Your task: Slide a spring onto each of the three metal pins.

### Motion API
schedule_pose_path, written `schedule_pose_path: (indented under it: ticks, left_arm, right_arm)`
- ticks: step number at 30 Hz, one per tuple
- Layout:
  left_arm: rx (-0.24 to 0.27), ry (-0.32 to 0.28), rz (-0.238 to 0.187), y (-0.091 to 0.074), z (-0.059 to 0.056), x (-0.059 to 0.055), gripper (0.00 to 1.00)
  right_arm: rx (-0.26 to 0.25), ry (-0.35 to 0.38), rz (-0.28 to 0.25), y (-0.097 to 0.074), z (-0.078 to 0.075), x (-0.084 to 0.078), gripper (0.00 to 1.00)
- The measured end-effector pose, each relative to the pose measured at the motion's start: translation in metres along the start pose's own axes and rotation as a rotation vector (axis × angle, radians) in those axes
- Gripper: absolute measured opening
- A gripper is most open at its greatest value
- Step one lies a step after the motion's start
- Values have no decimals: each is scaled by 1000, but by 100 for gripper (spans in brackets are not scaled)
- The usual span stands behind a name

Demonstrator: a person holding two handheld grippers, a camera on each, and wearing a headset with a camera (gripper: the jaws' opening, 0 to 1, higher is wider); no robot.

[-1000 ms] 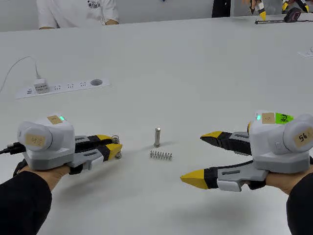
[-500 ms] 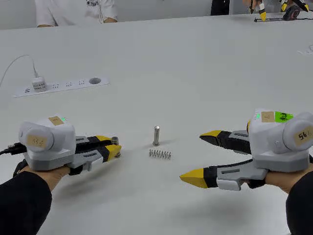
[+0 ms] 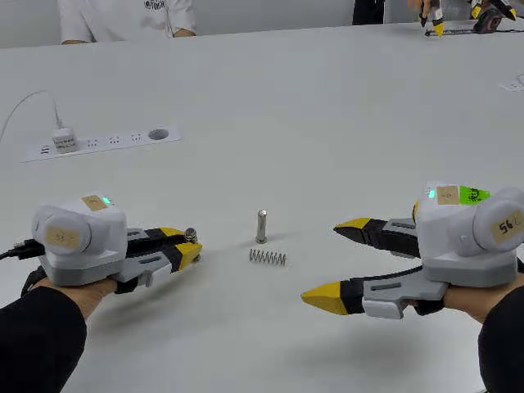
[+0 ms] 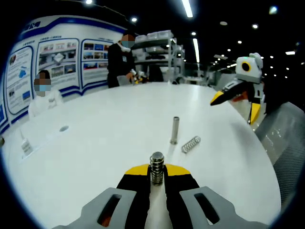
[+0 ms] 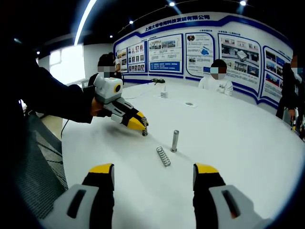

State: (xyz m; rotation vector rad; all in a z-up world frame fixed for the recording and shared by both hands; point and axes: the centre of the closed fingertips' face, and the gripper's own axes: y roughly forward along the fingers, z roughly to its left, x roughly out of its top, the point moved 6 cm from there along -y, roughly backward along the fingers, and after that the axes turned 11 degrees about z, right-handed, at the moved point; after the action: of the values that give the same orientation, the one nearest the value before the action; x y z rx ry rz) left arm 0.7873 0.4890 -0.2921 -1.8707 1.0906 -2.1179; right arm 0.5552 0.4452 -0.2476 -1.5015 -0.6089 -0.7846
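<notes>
The left gripper [image 3: 190,246] is clamped on the loaded pin [image 4: 157,164], apparently steadying it upright with its spring seated. The right gripper [image 3: 336,262], jaws apart, faces the loose spring [image 3: 268,257] at its 9 o'clock, presumably for pickup. The bare pin [image 3: 261,226] stands just beside the spring, at 12 o'clock.

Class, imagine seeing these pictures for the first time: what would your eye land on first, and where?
Two yellow-tipped grippers face each other over the white table: the left gripper is shut on a spring-wrapped pin, and the right gripper is wide open. Between them a bare pin stands upright, with a loose spring lying just in front of it.
</notes>
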Motion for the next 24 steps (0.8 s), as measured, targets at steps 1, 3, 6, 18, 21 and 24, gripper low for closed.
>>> schedule_pose_path:
  ticks: [1,3,6,18,21,24]
  left_arm:
    - [1,0,1,0,0,0,11]
    - [1,0,3,0,0,0,11]
    - [4,-4,4,-1,0,0,14]
    - [8,-14,-7,-11,-4,6,23]
    - [14,-14,-8,-13,-4,7,25]
    - [20,-16,-13,-18,-4,8,27]
  right_arm:
    - [0,0,0,0,0,0,68]
    - [1,0,1,0,0,0,68]
    - [3,-1,2,0,1,0,68]
    - [12,-3,3,1,2,0,68]
    - [13,-5,2,2,2,0,68]
    - [16,-5,1,2,3,0,68]
